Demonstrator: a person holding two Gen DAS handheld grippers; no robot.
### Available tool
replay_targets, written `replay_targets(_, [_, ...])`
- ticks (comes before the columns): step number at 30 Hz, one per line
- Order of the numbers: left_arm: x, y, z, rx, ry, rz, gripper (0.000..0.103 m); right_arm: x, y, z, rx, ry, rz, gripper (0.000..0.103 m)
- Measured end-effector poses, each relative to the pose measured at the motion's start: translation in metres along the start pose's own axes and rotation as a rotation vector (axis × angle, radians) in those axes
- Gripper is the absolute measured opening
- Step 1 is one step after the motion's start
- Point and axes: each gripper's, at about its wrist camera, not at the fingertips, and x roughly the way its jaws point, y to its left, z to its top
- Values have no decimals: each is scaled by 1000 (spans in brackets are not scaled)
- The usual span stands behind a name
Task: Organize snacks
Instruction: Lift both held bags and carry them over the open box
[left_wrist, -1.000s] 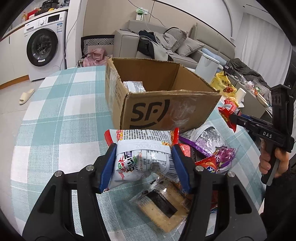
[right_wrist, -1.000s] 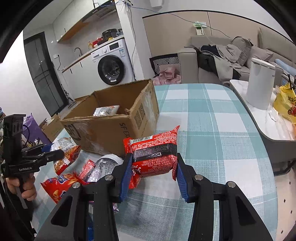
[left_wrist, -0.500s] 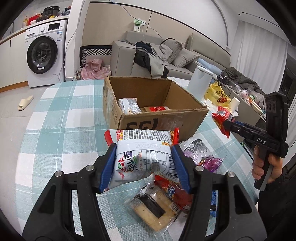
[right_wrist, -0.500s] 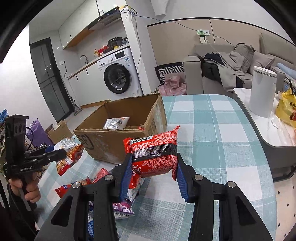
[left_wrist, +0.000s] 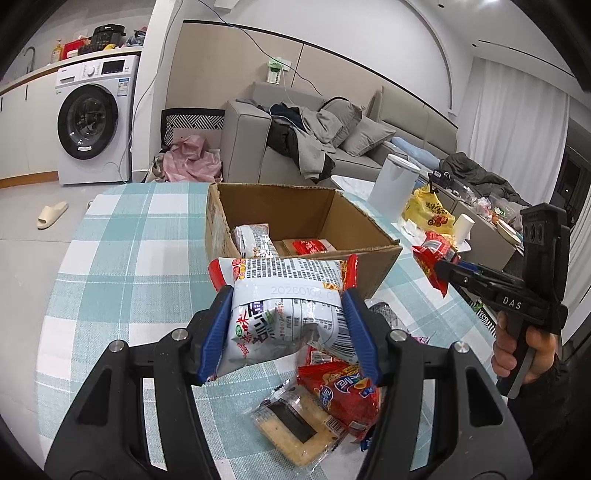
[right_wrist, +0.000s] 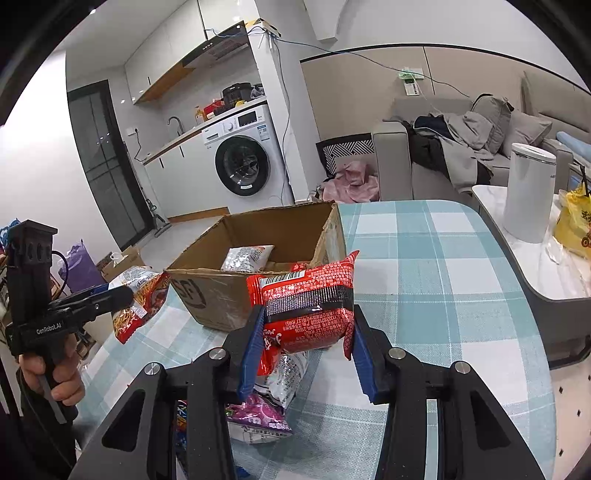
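Observation:
My left gripper (left_wrist: 286, 328) is shut on a white and grey snack bag (left_wrist: 284, 306), held above the table in front of the open cardboard box (left_wrist: 369, 258). My right gripper (right_wrist: 304, 345) is shut on a red snack packet (right_wrist: 306, 306), held near the box (right_wrist: 207, 291); it also shows in the left wrist view (left_wrist: 448, 271). A grey packet (left_wrist: 255, 240) and a red packet (left_wrist: 308, 245) lie in the box. Loose snacks lie below: a cracker pack (left_wrist: 295, 424), a red bag (left_wrist: 343, 391), a purple pack (right_wrist: 258, 413).
The table has a teal checked cloth (left_wrist: 122, 266). A white canister (right_wrist: 528, 192) and a yellow bag (right_wrist: 574, 218) stand on a side table to the right. A sofa (left_wrist: 332, 147) and washing machine (left_wrist: 92, 122) are behind.
Both grippers have risen with their packets, so the box's inside now shows more fully. The loose snacks on the table lie lower in view.

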Motion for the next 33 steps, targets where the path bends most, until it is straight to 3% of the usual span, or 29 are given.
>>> replay_targets(9, [-12,-5,15,-11,-53,14,57,-2,14,6,-7,-27,18,44])
replay_targets(33, [21,-13,52,-24,-75,52,57,27,32,38,9,-24,24,44])
